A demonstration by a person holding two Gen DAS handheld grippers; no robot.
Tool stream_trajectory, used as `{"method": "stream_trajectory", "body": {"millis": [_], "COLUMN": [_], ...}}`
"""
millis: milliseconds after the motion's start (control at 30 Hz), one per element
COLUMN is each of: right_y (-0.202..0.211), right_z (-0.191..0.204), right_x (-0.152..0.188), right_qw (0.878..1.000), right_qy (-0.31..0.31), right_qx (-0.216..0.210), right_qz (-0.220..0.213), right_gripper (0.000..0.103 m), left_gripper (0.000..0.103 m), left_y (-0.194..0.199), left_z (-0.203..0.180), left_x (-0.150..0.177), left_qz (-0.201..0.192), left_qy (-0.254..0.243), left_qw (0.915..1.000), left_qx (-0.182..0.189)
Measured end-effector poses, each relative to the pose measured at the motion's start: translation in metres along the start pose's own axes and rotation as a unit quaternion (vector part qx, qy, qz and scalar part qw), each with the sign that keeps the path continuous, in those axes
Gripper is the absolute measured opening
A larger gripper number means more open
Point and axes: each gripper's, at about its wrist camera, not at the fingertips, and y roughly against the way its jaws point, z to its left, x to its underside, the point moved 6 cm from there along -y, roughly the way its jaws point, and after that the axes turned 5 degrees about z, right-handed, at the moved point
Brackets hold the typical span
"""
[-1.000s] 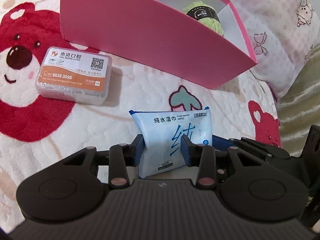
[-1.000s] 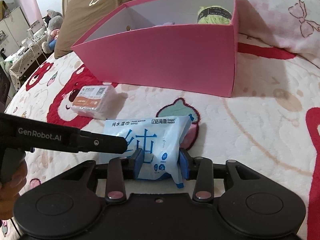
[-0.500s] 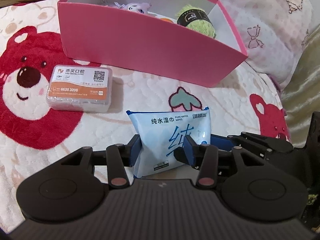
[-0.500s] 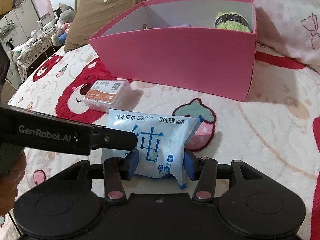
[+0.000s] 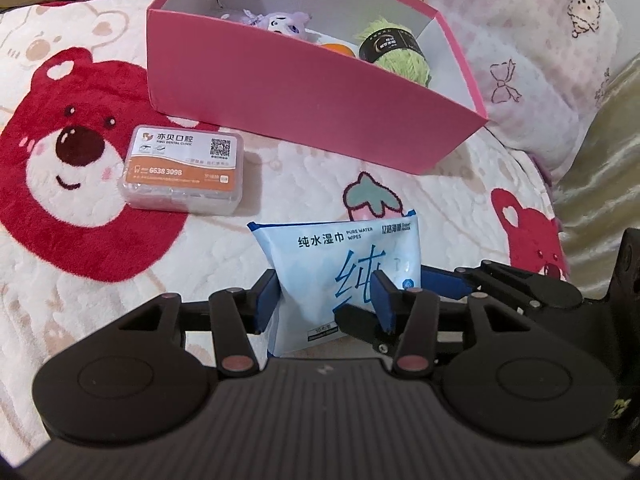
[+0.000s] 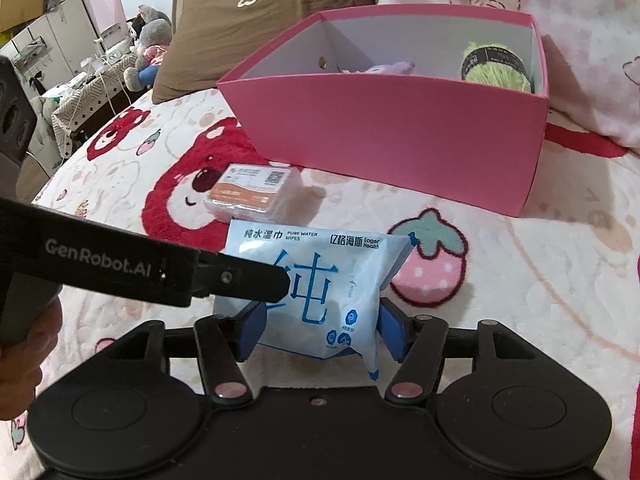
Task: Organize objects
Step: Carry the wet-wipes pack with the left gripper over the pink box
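1. Risk of a drop: wet wipes pack (image 5: 340, 256) between the jaws of both the left gripper (image 5: 324, 300) and the right gripper (image 6: 322, 330), both sets of jaws opening. Likely to flop onto the bear-print blanket (image 5: 80, 240) if both let go short of the box.
2. Risk of a slipping hold: left jaws narrow, pads pinching only the lower part of the soft pack. Right jaws wider, pads at the pack's side edges and seemingly no longer pressing.
3. Risk of a snag: pink box (image 5: 300, 92) ahead of the left gripper with a tall near wall. Likely to catch the pack's top corner on a low approach.
4. Risk of a knock: clear plastic dental case (image 5: 184, 172) ahead and to the left, well apart from the jaws. Within reach of a wide swing.
5. Appearance of the pack: pale blue, glossy, soft and puffy, blue lettering, crimped top seam, standing tilted between the jaws.
6. Already in the box: green yarn ball (image 5: 394, 50) and a small purple plush toy (image 5: 280, 22).
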Motion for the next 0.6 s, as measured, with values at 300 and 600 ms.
{"method": "stream_trajectory", "body": {"millis": [300, 600], "right_y": [0.011, 0.023], "right_z": [0.012, 0.026], "right_x": [-0.002, -0.005], "right_qw": [1.000, 0.999], "right_qy": [-0.008, -0.023], "right_qx": [0.009, 0.000], "right_qz": [-0.015, -0.031], "right_gripper": [0.074, 0.080], "left_gripper": [0.050, 0.050], "left_y": [0.020, 0.050], "left_z": [-0.002, -0.005], "left_x": [-0.001, -0.010], "left_qz": [-0.006, -0.003], "left_qy": [0.001, -0.025], "left_qw": [0.9997, 0.9988], "left_qx": [0.026, 0.041]}}
